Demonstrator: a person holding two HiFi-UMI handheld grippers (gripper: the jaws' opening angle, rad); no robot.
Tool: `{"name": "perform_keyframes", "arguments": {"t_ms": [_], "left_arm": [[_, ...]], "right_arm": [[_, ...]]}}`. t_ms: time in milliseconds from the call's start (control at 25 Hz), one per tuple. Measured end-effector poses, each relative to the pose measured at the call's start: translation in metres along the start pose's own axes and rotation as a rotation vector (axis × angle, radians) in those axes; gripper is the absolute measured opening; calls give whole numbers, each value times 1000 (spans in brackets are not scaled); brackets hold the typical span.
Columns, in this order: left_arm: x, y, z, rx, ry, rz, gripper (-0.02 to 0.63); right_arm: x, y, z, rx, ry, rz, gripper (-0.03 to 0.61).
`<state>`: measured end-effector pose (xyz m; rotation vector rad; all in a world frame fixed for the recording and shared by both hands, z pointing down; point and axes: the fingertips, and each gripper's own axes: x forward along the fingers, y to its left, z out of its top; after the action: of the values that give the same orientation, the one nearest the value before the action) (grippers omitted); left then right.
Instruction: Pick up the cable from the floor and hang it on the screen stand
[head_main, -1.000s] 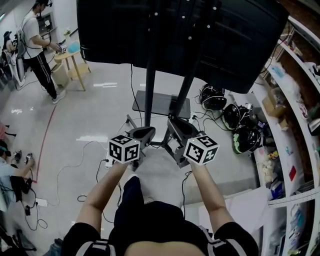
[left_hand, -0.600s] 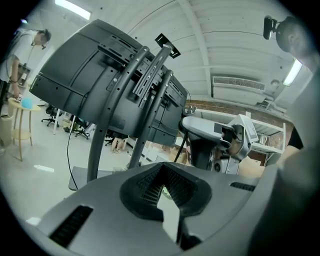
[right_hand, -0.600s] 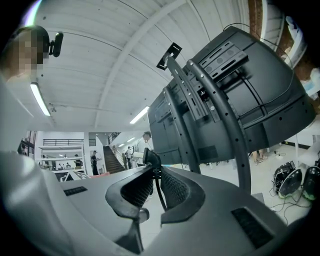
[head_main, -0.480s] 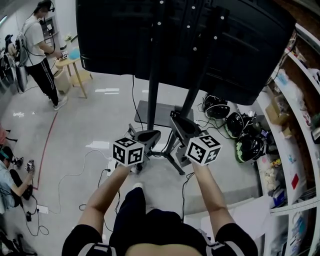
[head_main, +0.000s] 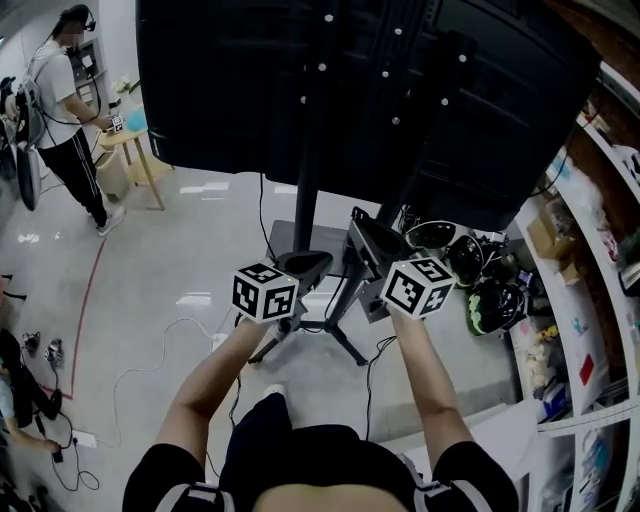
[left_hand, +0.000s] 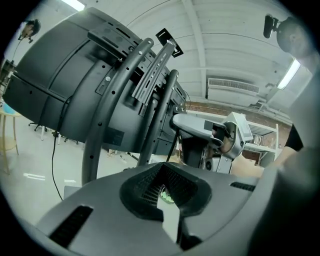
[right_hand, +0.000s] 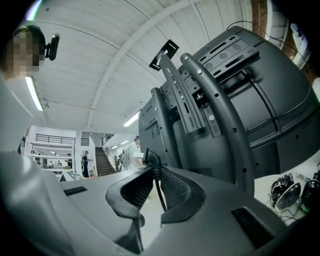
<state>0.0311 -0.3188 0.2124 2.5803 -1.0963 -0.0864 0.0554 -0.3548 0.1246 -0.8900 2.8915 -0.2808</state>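
Observation:
The black screen (head_main: 250, 80) fills the top of the head view on its stand poles (head_main: 305, 170). Both grippers are raised side by side just in front of them. My right gripper (head_main: 360, 222) (right_hand: 152, 172) is shut on a thin black cable (right_hand: 158, 189), whose plug end sticks up above the pads. From the right gripper the cable (left_hand: 176, 143) runs down toward my left gripper (head_main: 312, 263) (left_hand: 164, 194). That gripper's jaws stand closed to a slit with a small pale bit pinched at the tips. The curved stand tubes (left_hand: 107, 110) (right_hand: 225, 125) rise close ahead.
Several helmets (head_main: 490, 290) lie on the floor at the right beside white shelves (head_main: 590, 250). The stand's base plate (head_main: 290, 235) and legs spread below the grippers. Loose cables (head_main: 150, 360) trail on the floor at the left. A person (head_main: 70, 110) stands by a wooden stool (head_main: 130, 150).
Both grippers have risen together and moved closer to the stand poles. The screen looms larger in the head view.

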Motion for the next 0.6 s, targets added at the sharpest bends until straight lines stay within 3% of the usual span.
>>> {"name": "perform_keyframes", "arguments": {"t_ms": [600], "left_arm": [[21, 52, 80, 103, 34, -124, 6]], "right_arm": [[68, -31, 57, -46, -67, -64, 63]]}}
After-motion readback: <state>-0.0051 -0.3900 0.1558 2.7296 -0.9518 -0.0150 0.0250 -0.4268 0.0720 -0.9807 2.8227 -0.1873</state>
